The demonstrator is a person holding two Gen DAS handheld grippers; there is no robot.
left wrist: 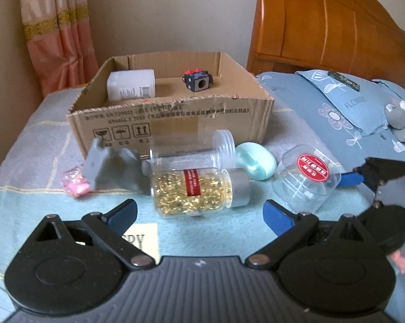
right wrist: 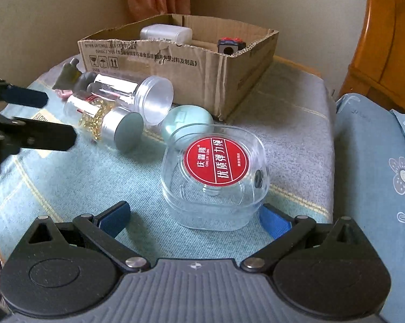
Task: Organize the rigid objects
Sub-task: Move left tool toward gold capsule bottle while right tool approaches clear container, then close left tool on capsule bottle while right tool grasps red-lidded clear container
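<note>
Right gripper (right wrist: 194, 219): your jaws stand apart, just short of the clear case (right wrist: 214, 180) on the bed; its slick walls could squirt free.
Left gripper (left wrist: 201, 214): jaws apart; nudged, the gold-filled bottle (left wrist: 195, 189) may roll.
Cardboard box (left wrist: 175, 123): beyond, holding two items.

Bare blanket (left wrist: 202, 231) lies open before the left gripper (left wrist: 199, 215), up to the gold-bead bottle (left wrist: 199, 188). Behind it the empty clear jar (left wrist: 194, 150), mint case (left wrist: 256, 161) and clear box (right wrist: 216, 177) crowd the cardboard box (left wrist: 170, 123) front wall. The box's middle floor is free between the white container (left wrist: 131, 84) and cube (left wrist: 197, 79).
</note>
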